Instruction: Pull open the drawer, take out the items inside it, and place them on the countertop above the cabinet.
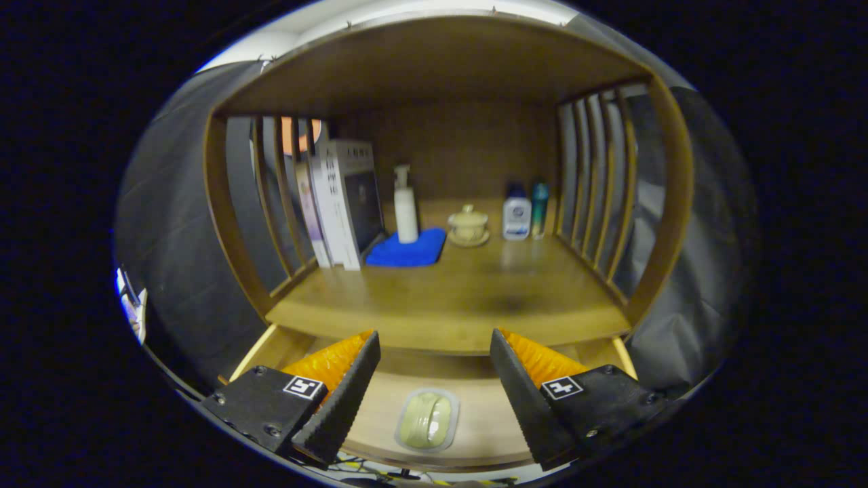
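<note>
Wooden shelving fills the scene ahead: a cabinet (668, 196) with slatted sides and a broad countertop (461, 298) under a wooden roof. At the back of that countertop, from left to right, stand a few books (342, 203) leaning against the left slats, a white pump bottle (405, 207) on a blue cloth (410, 249), a small lidded cup on a saucer (468, 226), a white bottle with a dark cap (517, 213) and a slim teal bottle (540, 207) just beside it, near the right slats. Dark cloth hangs behind the slats on both sides.

Below the front edge of the countertop the drawer (380, 407) is pulled out, its pale wooden floor in sight. On that floor lies one item, a pale green object in a clear rounded packet (427, 420); what it is exactly I cannot tell.

The gripper (434, 400) hovers over the open drawer with its fingers spread wide apart and nothing held. The packet sits between the two fingers, touching neither
</note>
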